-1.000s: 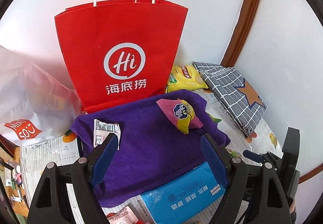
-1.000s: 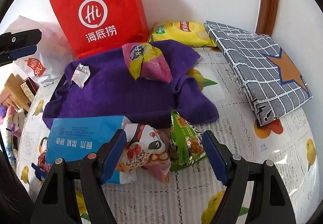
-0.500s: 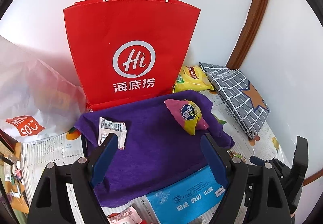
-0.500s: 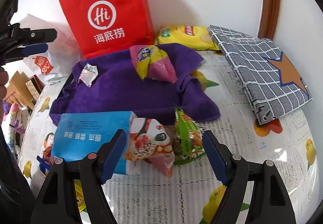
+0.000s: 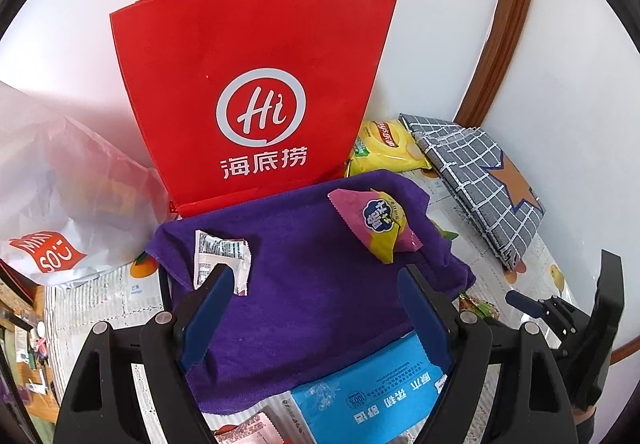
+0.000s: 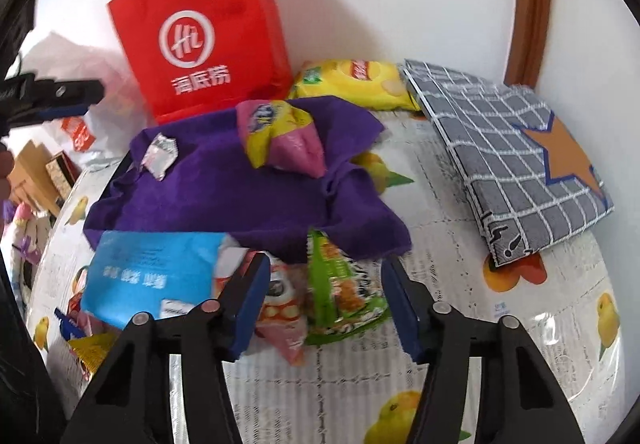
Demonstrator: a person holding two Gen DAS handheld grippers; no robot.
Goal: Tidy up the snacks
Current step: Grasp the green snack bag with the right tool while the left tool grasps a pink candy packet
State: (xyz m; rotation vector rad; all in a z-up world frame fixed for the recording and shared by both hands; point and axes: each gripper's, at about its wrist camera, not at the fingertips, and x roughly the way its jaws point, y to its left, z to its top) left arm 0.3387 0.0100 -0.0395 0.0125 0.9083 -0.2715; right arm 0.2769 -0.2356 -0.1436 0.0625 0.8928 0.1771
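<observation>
Fruit-print tablecloth (image 6: pixel 460 324) — purple towel (image 6: pixel 224 196), snacks

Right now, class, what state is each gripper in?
Left gripper: open, holding nothing, above the purple cloth.
Right gripper: jaws closing around the green packet and pink packet, not yet gripping.

red paper bag (image 5: pixel 252 92) (white logo), purple towel (image 5: pixel 312 284), yellow chip bag (image 6: pixel 356 82), grey white-gridded cloth (image 6: pixel 516 160).
</observation>
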